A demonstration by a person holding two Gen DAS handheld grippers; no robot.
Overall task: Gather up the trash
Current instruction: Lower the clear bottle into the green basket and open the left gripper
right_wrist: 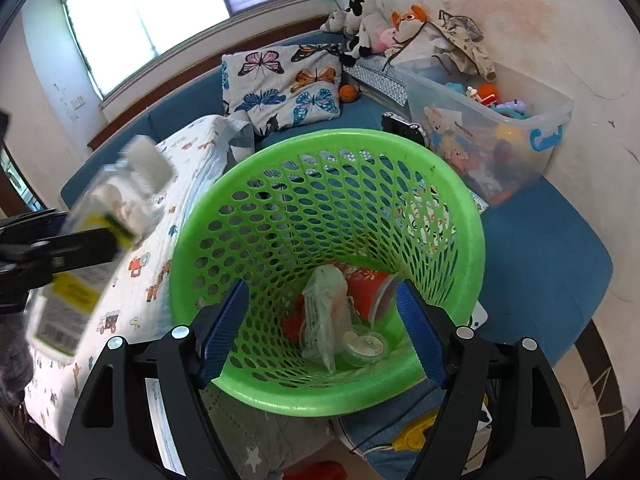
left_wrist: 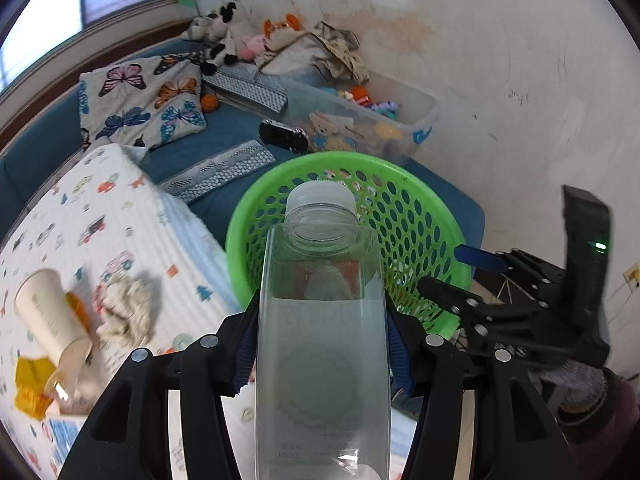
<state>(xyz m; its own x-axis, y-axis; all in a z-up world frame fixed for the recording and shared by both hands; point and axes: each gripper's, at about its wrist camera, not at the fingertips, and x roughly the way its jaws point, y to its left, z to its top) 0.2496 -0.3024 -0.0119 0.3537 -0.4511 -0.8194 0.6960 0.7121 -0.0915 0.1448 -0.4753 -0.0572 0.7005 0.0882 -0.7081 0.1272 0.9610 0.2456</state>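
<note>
My left gripper (left_wrist: pixel 322 336) is shut on a clear plastic bottle (left_wrist: pixel 322 320) with a white cap, held just in front of the green mesh basket (left_wrist: pixel 404 216). The bottle also shows blurred at the left of the right wrist view (right_wrist: pixel 100 224). My right gripper (right_wrist: pixel 320 328) is open and empty, its blue pads at the basket's near rim (right_wrist: pixel 320 400). Inside the basket lie a red paper cup (right_wrist: pixel 370 290), a crumpled clear wrapper (right_wrist: pixel 324 312) and a round lid (right_wrist: pixel 364 346). On the patterned quilt (left_wrist: pixel 100 216) lie a tipped paper cup (left_wrist: pixel 48 316), a crumpled tissue (left_wrist: pixel 128 312) and a yellow wrapper (left_wrist: pixel 32 392).
A clear toy bin (right_wrist: pixel 500 128) stands behind the basket on the blue couch (right_wrist: pixel 540 248). A butterfly pillow (right_wrist: pixel 280 84) and plush toys (right_wrist: pixel 368 20) lie at the back by the wall. My right gripper shows at the right of the left wrist view (left_wrist: pixel 520 304).
</note>
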